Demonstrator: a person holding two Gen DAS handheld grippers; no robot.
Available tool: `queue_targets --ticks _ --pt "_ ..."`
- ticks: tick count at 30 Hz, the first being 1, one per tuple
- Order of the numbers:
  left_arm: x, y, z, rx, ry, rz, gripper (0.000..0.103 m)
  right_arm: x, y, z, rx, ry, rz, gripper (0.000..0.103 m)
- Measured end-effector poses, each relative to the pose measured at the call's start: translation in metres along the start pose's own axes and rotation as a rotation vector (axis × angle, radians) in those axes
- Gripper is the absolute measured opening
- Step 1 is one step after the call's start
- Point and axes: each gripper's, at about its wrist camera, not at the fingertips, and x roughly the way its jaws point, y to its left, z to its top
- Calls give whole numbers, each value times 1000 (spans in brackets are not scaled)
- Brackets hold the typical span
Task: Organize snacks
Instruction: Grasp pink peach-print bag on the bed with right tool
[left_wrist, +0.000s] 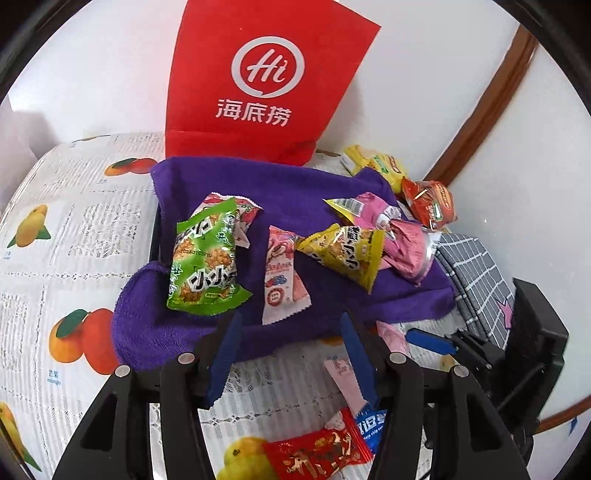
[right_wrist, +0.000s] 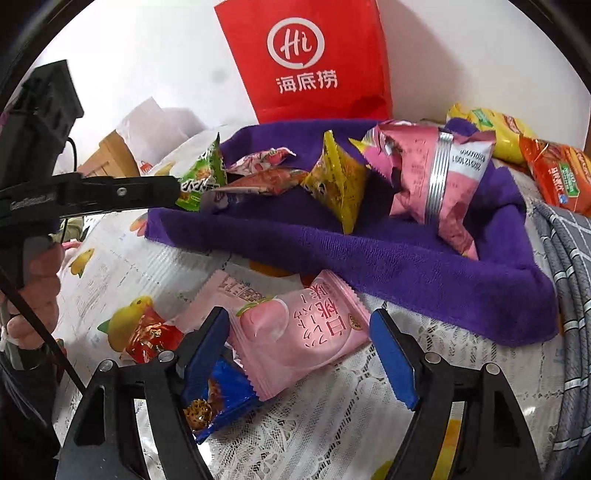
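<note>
Left wrist view, left to right. The surface (left_wrist: 66, 236) carries a fruit-printed cover under white lace. A purple towel (left_wrist: 295, 206) lies across its middle, in front of a red paper bag (left_wrist: 266, 74) standing against the wall. On the towel's left part lies a green snack packet (left_wrist: 205, 262), overlapping a small red-and-white packet behind it. Beside it lies a slim pink strawberry packet (left_wrist: 282, 277), then a yellow triangular packet (left_wrist: 343, 254), then a crumpled pink packet (left_wrist: 404, 247) at the towel's right edge. Beyond the towel lie a yellow packet (left_wrist: 373, 162) and an orange packet (left_wrist: 430, 203). The left gripper (left_wrist: 291, 350) hovers over the towel's near edge, jaws moderately apart, nothing between them. Below it, a red foil packet (left_wrist: 317, 454) lies on the lace.

Right wrist view, left to right. A hand (right_wrist: 40, 295) holds the left gripper's handle at the left edge; its fingers point toward the green packet. The right gripper (right_wrist: 299, 354) is lowered over a pink peach packet (right_wrist: 299, 332) lying on the lace just in front of the towel. Its jaws stand wide on either side of the packet; the left pad is close beside the packet's edge, the right pad clear of it, with no squeeze visible. A blue cookie packet (right_wrist: 218, 402) lies partly under the peach packet, below the left finger. A grey checked cloth (right_wrist: 569, 266) lies at far right.
</note>
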Motion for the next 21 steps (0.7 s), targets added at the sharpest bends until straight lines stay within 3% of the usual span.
queue_targets --ticks 3,9,21 --pt "2 1 -1 -18 18 -24 55 6 -2 2 17 13 -22 91" --pt "4 0 -3 -23 27 -31 55 12 1 7 7 22 -41 96" --pt "15 -3 -8 -12 55 -16 55 5 8 5 -37 -4 -30 81"
